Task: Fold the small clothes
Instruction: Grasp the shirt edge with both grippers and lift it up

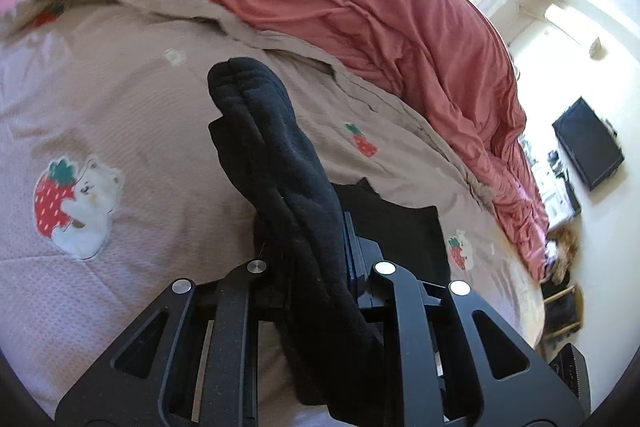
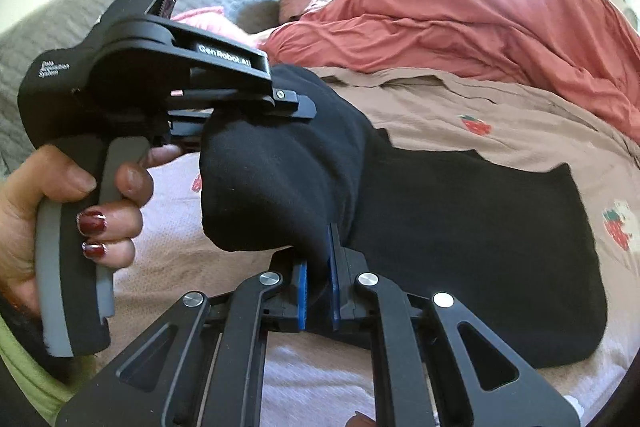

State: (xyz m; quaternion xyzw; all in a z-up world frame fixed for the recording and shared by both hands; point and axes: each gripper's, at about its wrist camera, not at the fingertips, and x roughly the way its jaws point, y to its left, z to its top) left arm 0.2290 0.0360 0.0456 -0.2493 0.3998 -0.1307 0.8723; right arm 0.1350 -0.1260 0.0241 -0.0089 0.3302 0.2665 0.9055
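A small black garment [image 2: 460,247] lies on the bed, its left part lifted and folded over. My right gripper [image 2: 318,267] is shut on a fold of its lifted near edge. My left gripper [image 2: 296,107] shows in the right wrist view, held by a hand, shut on the far part of the same lifted fold. In the left wrist view the black garment [image 1: 280,167] drapes thick between and over the fingers of my left gripper [image 1: 316,263], hiding the tips.
The bed has a beige quilt [image 1: 140,115] with strawberry and bear patches. A bunched red blanket [image 1: 360,7] lies along its far side. A grey cover [image 2: 60,23] is at the left. A dark screen [image 1: 588,143] hangs on the wall.
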